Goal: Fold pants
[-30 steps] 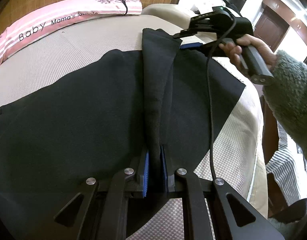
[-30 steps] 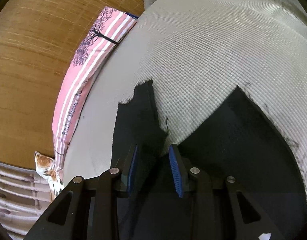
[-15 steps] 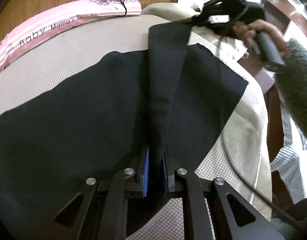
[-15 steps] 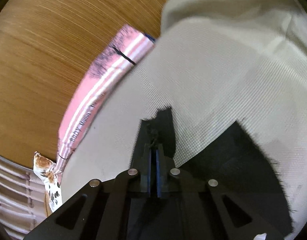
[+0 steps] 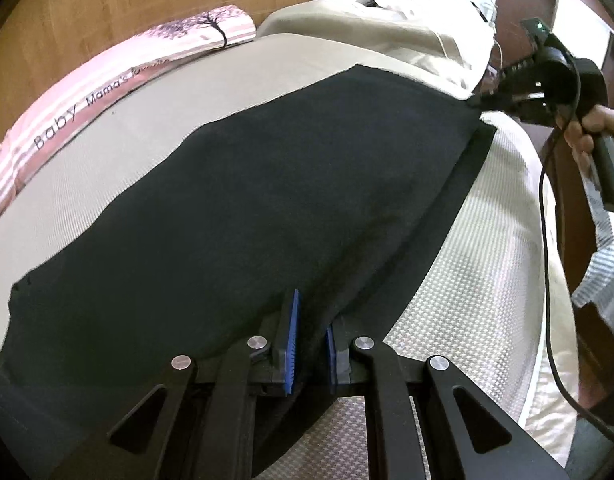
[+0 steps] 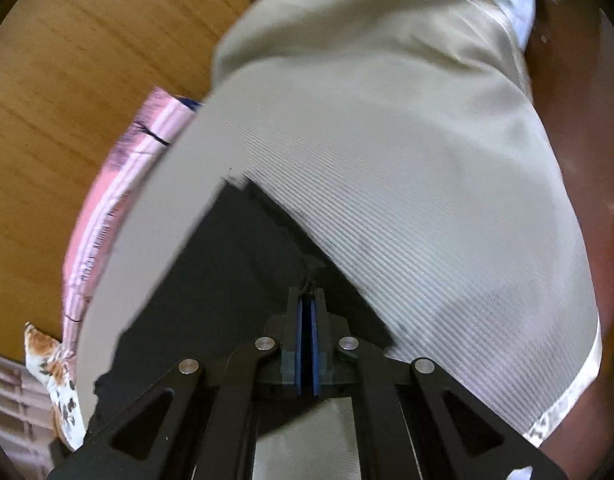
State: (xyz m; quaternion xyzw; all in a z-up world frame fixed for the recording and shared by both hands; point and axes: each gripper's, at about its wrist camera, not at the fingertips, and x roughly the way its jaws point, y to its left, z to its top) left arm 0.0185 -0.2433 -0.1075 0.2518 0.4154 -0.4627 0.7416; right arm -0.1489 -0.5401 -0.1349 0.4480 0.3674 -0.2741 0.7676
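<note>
The black pants [image 5: 267, 200] lie spread on the beige bed, folded over so one layer covers the other. My left gripper [image 5: 311, 332] is shut on the near edge of the pants, cloth bunched between its blue pads. My right gripper [image 6: 307, 300] is shut on the far corner of the pants [image 6: 235, 272]. It also shows in the left wrist view [image 5: 503, 98] at the far right, holding that corner taut over the bed's right side.
A pink "Baby" pillow [image 5: 107, 92] lies along the wooden headboard [image 5: 107, 8]. A beige quilt [image 5: 387, 28] is heaped at the far end. The bed's right edge [image 5: 539, 300] drops beside dark wooden furniture. A cable [image 5: 547, 260] hangs from the right gripper.
My right gripper closed on the pants' corner and both grippers carried the raised layer to the right, laying it over the other half. The fold ridge is gone.
</note>
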